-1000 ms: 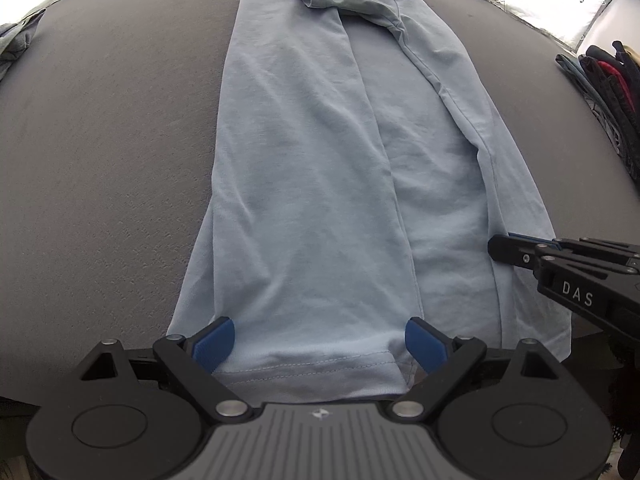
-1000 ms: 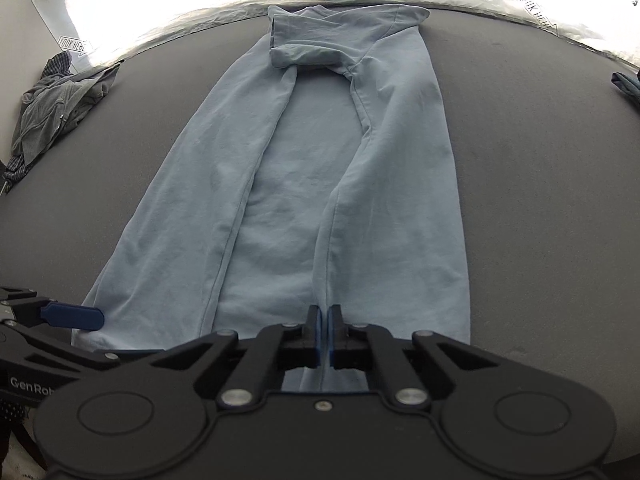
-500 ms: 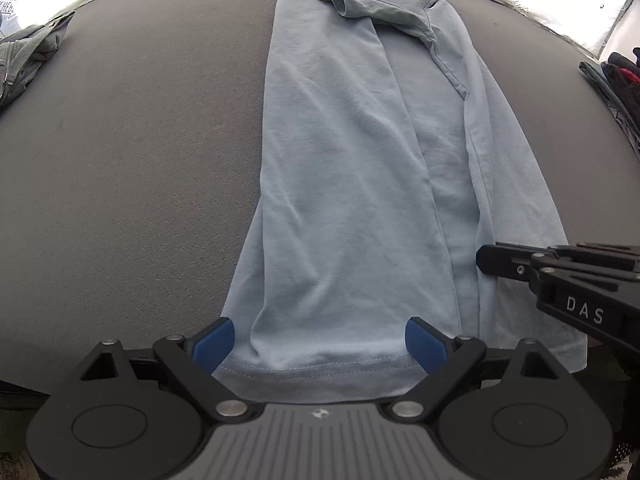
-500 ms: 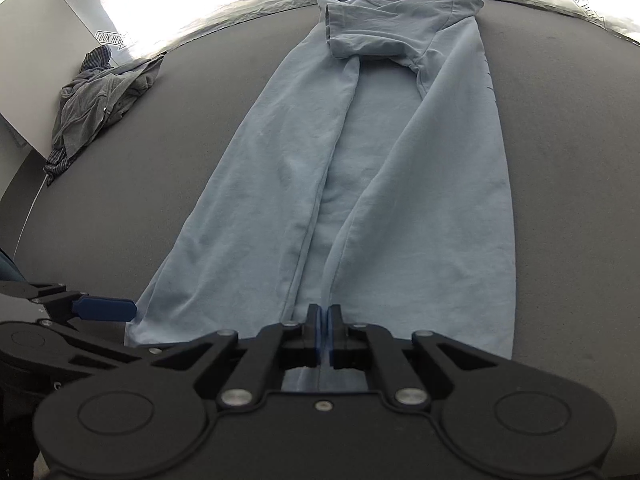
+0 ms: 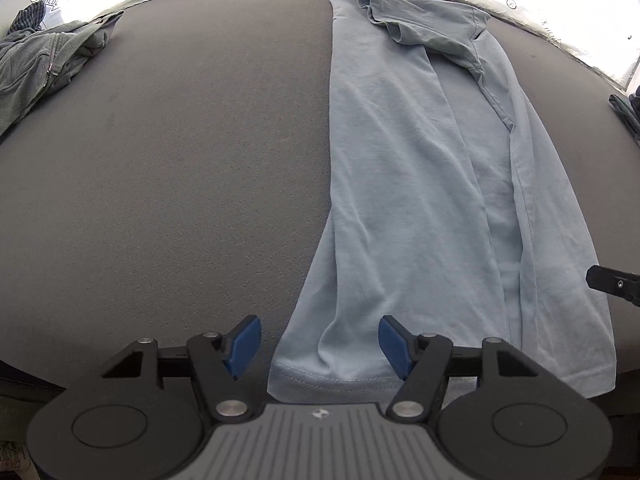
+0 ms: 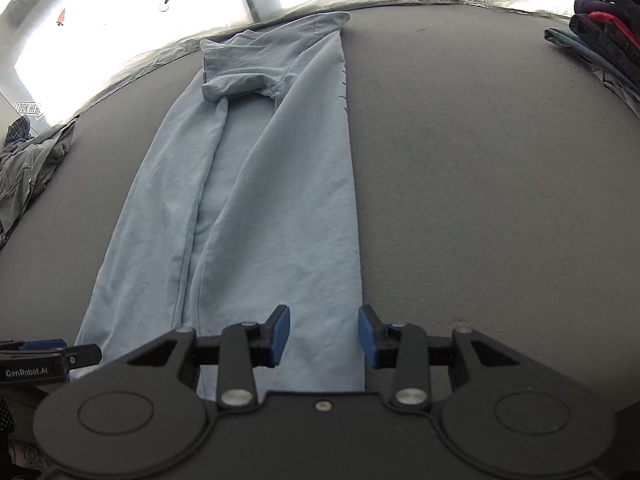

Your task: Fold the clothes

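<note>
- The shirt (image 5: 404, 184), pale blue, lay lengthwise on the dark grey table (image 5: 180, 180), both long sides folded in toward the middle so that a narrow strip of the lower layer showed between the two flaps.
- At its far end a short sleeve (image 6: 236, 68) was folded across the top, close to the table's far edge.
- The near hem (image 5: 332, 380) sat at the table's front edge, its stitching visible just ahead of the left gripper's body.
- The left gripper (image 5: 320, 346) was at the hem's left corner with its jaws spread wide; the left blue pad (image 5: 244, 344) was over bare table just beside the cloth and the right pad was over the left flap. Whether the pads touched the fabric could not be told.
- The right gripper (image 6: 323, 336) was at the hem's right corner, jaws apart at a moderate width, holding nothing; its left pad was over the right flap and its right pad (image 6: 368, 338) was at the shirt's right edge.
- In the left wrist view, the tip of the right gripper showed at the frame's right edge beside the shirt's right side; in the right wrist view, the left gripper's finger showed at the lower left.
- A crumpled grey garment (image 6: 28, 176) lay at the table's far left, well apart from the shirt.
- A stack of dark folded clothes (image 6: 600, 28) sat at the far right.
</note>
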